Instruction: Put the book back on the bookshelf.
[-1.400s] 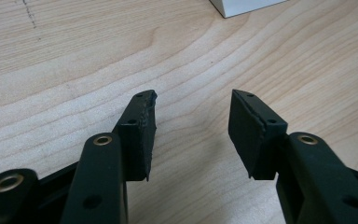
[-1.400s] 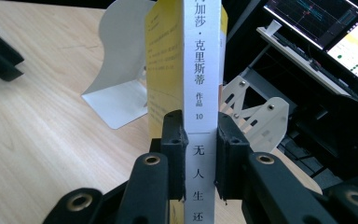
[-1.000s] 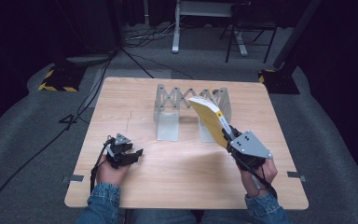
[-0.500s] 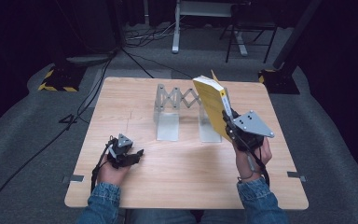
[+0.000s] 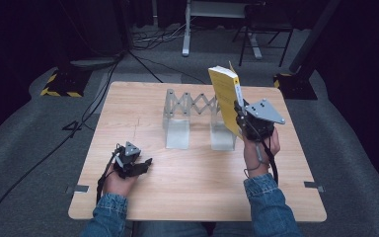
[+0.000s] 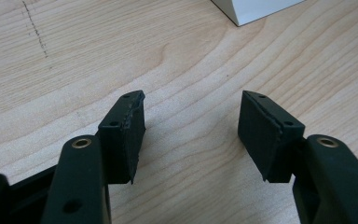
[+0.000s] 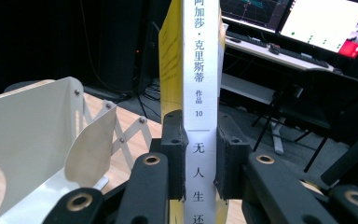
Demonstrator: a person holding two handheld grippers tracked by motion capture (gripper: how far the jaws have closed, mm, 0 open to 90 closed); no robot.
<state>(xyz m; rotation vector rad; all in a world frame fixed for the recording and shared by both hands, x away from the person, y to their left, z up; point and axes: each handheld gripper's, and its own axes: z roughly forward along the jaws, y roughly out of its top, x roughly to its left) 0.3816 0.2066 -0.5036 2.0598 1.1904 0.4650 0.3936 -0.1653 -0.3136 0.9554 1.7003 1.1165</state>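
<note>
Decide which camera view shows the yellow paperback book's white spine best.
The right gripper view: the yellow paperback book's white spine faces the camera, its print legible, clamped between black fingers. The high view shows mostly its cover, the left gripper view bare wooden table.

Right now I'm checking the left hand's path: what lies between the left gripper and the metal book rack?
Bare wood. In the high view, the table shows nothing between the left gripper and the rack.

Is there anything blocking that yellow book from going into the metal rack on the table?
Nothing visible does. The right gripper holds the yellow book upright above the expanding bookend rack, whose slot between the two end plates looks empty. The left gripper rests apart, open, on the table.
</note>
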